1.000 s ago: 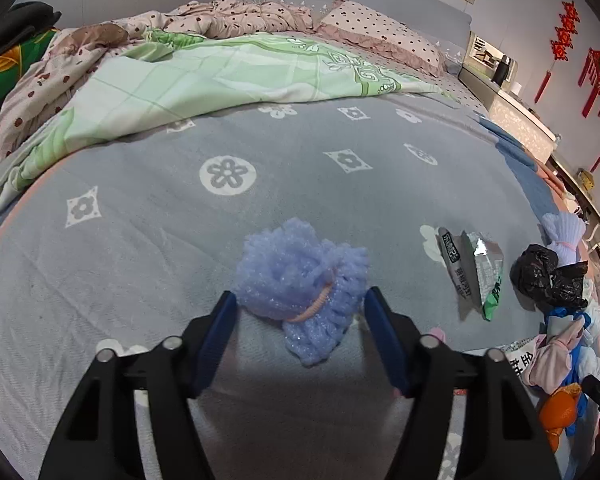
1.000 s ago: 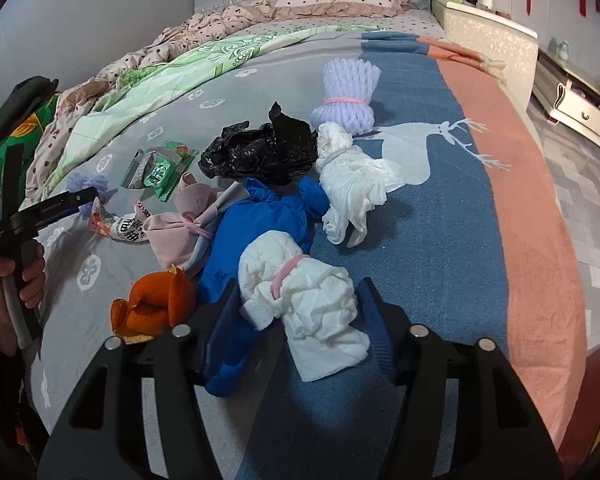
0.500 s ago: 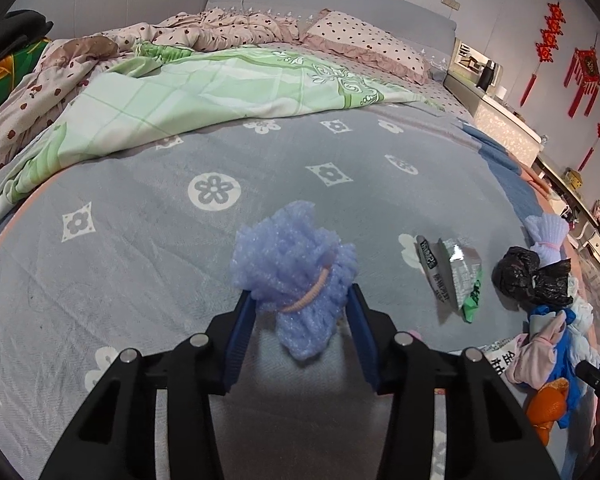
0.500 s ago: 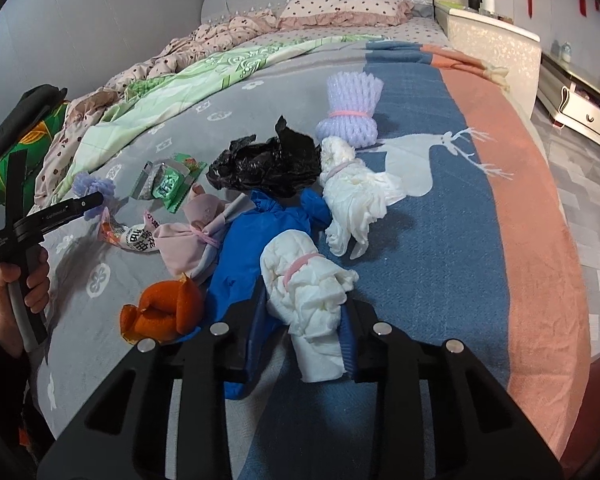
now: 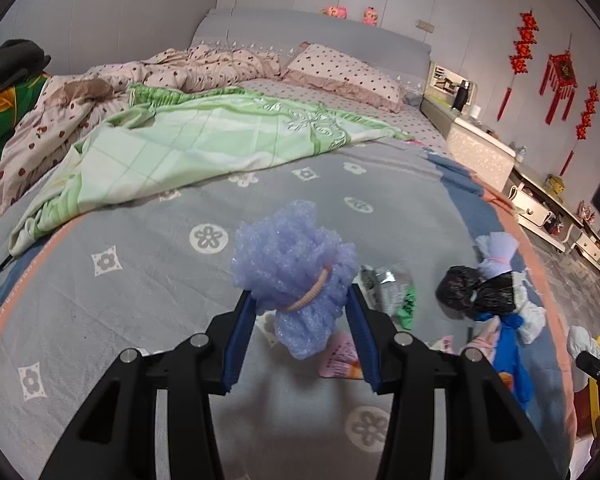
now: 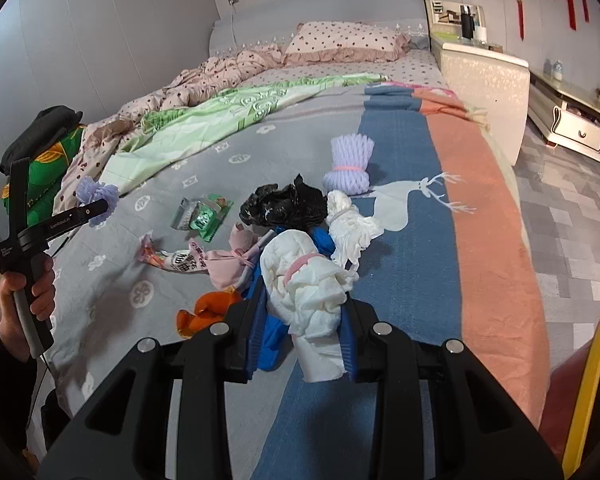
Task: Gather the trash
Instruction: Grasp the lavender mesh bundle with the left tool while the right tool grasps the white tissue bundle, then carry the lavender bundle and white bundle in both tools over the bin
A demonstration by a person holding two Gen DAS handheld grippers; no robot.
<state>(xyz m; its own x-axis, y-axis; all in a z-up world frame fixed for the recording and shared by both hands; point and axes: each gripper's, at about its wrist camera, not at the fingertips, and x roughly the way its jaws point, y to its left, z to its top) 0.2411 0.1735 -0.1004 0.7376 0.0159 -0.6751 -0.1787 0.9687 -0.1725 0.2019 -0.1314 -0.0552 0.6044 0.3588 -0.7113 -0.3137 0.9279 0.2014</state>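
Note:
My left gripper (image 5: 300, 312) is shut on a purple foam-net bundle (image 5: 294, 264) tied with a pink band and holds it above the bed; it also shows in the right wrist view (image 6: 96, 196). My right gripper (image 6: 302, 320) is shut on a white crumpled bag bundle (image 6: 306, 284) with a pink band, lifted over the blanket. On the bed lie a black bag (image 6: 284, 206), a second purple foam net (image 6: 350, 162), another white bundle (image 6: 350, 228), a pink bundle (image 6: 230, 266), a blue bag (image 6: 270, 340), an orange piece (image 6: 206, 312) and a green wrapper (image 6: 202, 216).
A grey patterned blanket (image 5: 140, 280) covers the bed, with a green sheet (image 5: 188, 144) and dotted quilt behind. A white bedside cabinet (image 6: 484, 80) stands at the right. A yellow rim (image 6: 588, 384) shows at the lower right, over the tiled floor.
Both grippers closed on their bundles and lifted them off the bed. The left one rose with the purple net; the right one rose with the white bundle.

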